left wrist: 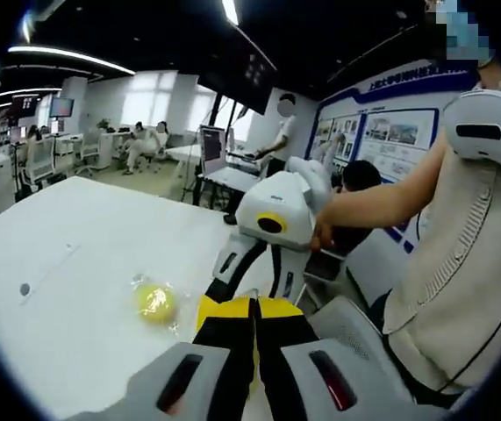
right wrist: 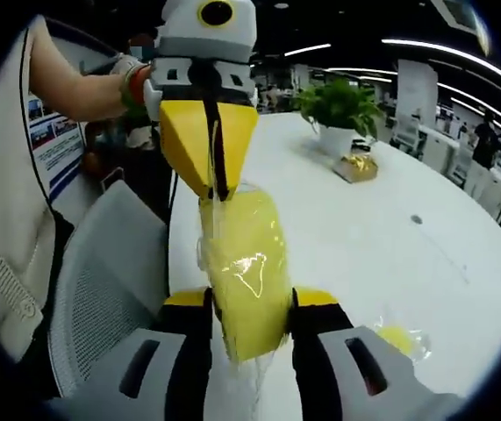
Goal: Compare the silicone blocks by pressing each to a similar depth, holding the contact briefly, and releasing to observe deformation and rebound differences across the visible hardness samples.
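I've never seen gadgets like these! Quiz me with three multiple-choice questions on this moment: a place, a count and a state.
1. Where does the green potted plant stand?
A. on the white table
B. on a chair
C. on the floor

2. How many yellow plastic-wrapped silicone blocks show in the right gripper view?
A. one
B. two
C. four

3. How do the right gripper jaws stand?
A. wide open, empty
B. closed on a block
C. closed on a leaf

Answers:
1. A: its pot sits on the tabletop.
2. B: the held block, plus a loose block lying on the table.
3. B: they press the held block's sides while the left gripper pinches its top.
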Motion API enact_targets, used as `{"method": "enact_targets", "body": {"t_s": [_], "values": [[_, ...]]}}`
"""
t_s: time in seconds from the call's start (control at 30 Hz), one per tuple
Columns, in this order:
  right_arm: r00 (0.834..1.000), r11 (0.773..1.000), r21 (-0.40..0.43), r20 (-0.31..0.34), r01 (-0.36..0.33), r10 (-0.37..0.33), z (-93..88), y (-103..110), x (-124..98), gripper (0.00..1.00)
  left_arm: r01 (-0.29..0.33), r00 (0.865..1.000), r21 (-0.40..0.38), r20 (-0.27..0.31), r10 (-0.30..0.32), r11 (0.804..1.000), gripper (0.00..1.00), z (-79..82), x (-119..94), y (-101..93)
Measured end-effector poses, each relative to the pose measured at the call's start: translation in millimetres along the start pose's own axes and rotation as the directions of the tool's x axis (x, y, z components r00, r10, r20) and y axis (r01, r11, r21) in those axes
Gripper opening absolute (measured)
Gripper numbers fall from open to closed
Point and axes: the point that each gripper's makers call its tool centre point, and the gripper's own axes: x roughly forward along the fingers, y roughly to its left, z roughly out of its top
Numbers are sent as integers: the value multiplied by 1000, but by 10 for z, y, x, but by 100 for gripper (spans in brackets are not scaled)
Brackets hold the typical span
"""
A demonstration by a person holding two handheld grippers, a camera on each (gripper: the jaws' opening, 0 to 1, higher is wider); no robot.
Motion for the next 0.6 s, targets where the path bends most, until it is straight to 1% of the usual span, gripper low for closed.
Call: {"method": "enact_targets", "body": {"t_s": [0.03, 0.1, 0.23, 0.3, 0.37, 0.47, 0.6], "values": [[1000, 1000, -2, 1, 3, -3, 2, -3, -2, 27, 2, 1000, 3, -4, -2, 1000, 0, -11, -3, -12], [1000, 999, -34, 8, 19, -19, 15, -19, -2, 24, 2, 1000, 8, -3, -2, 1000, 0, -11, -15, -21], [999, 999, -40, 14, 37, -36, 41, -22, 12, 19, -7, 1000, 15, -1, 7, 1000, 0, -8, -42, -25], [999, 995, -90, 17, 53, -51, 53, -24, 18, 16, -5, 1000, 19, -4, 5, 1000, 0, -18, -47, -44], [999, 994, -100, 14, 49, -48, 53, 4, 26, 14, -6, 1000, 20, -6, 7, 1000, 0, -25, -50, -50], [998, 988, -145, 11, 58, -57, 53, 8, 34, 10, -10, 1000, 26, -11, 10, 1000, 0, -39, -51, -63], [998, 987, -146, -5, 61, -63, 34, 13, 46, 7, -11, 1000, 24, -23, 12, 1000, 0, -69, -44, -68]]}}
